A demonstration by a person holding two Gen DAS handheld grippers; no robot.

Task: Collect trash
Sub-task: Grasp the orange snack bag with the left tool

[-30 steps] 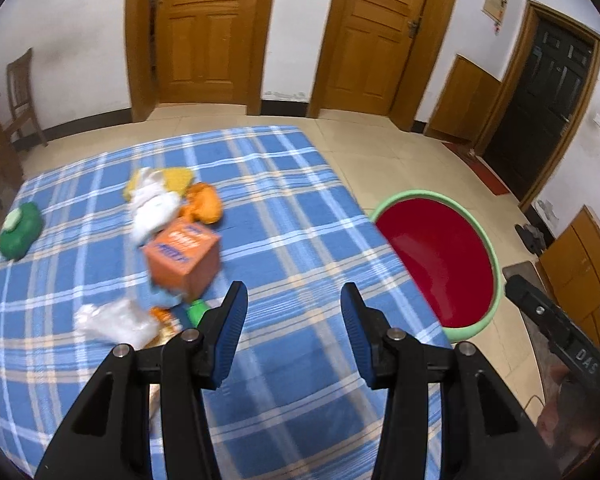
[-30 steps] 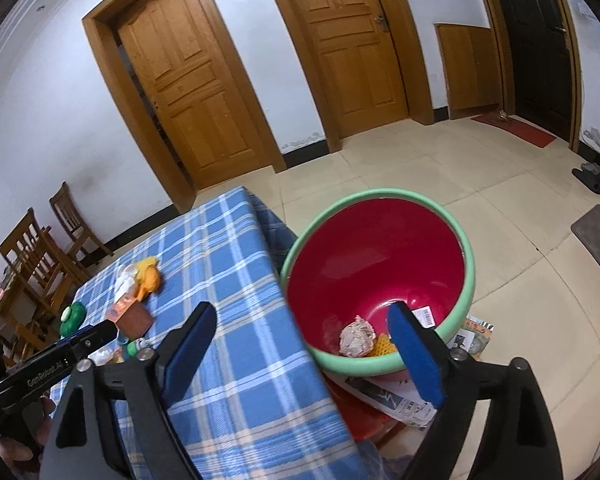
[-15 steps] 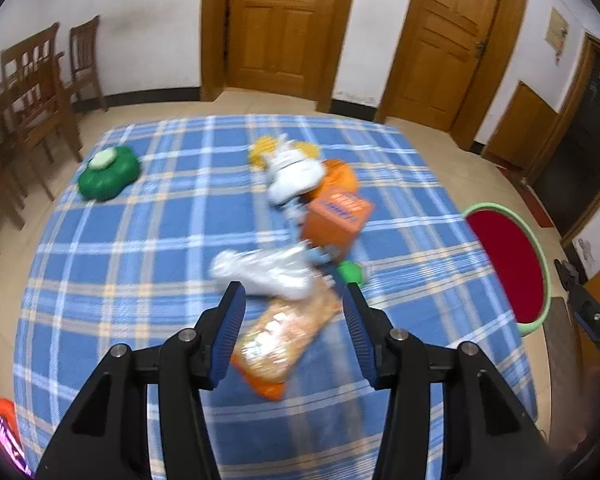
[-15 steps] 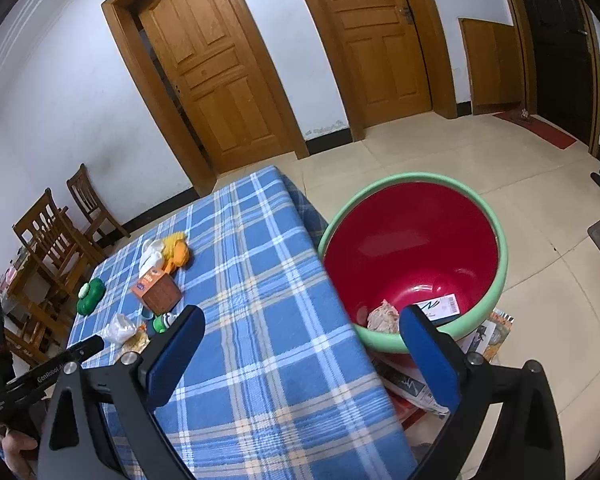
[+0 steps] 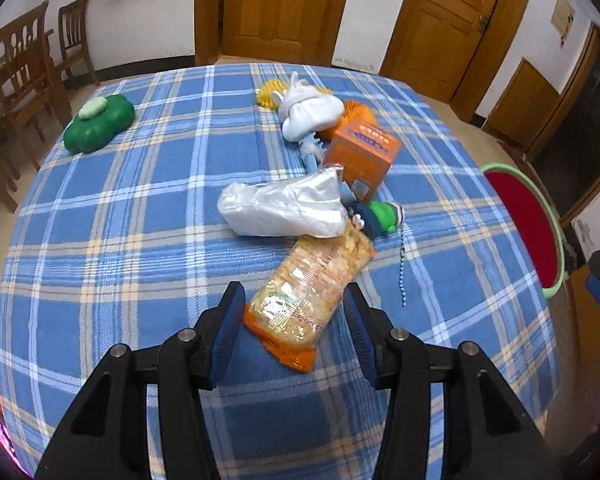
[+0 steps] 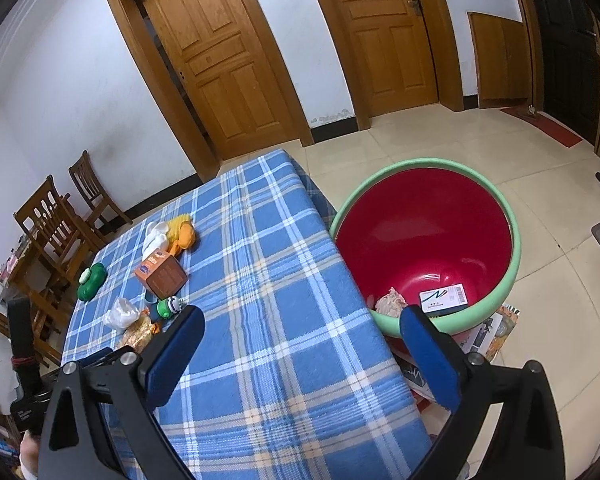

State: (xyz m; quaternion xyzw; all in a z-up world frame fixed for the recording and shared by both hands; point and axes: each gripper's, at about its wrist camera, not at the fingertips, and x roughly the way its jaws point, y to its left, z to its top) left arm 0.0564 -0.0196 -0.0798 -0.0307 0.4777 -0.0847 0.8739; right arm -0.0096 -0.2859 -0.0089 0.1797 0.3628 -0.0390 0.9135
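Note:
My left gripper (image 5: 294,322) is open, its fingers on either side of the near end of an orange snack bag (image 5: 310,286) lying on the blue plaid tablecloth (image 5: 140,200). Beyond it lie a crumpled clear plastic bag (image 5: 286,206), an orange box (image 5: 362,156) and a small green toy (image 5: 384,216). My right gripper (image 6: 300,350) is open and empty above the table's right edge, beside the red basin with a green rim (image 6: 424,240). The basin holds a crumpled paper (image 6: 390,302) and a small white and blue box (image 6: 444,300).
A white plush (image 5: 310,110) and orange and yellow things (image 5: 268,94) lie at the far side of the table. A green flower-shaped object (image 5: 98,122) sits at the far left. Wooden chairs (image 5: 24,68) stand left of the table. The basin also shows at the right in the left wrist view (image 5: 528,224).
My left gripper has swung left from the basin side and come down over the pile, so the snack bag now lies between its fingers. The right gripper has drawn back and risen a little.

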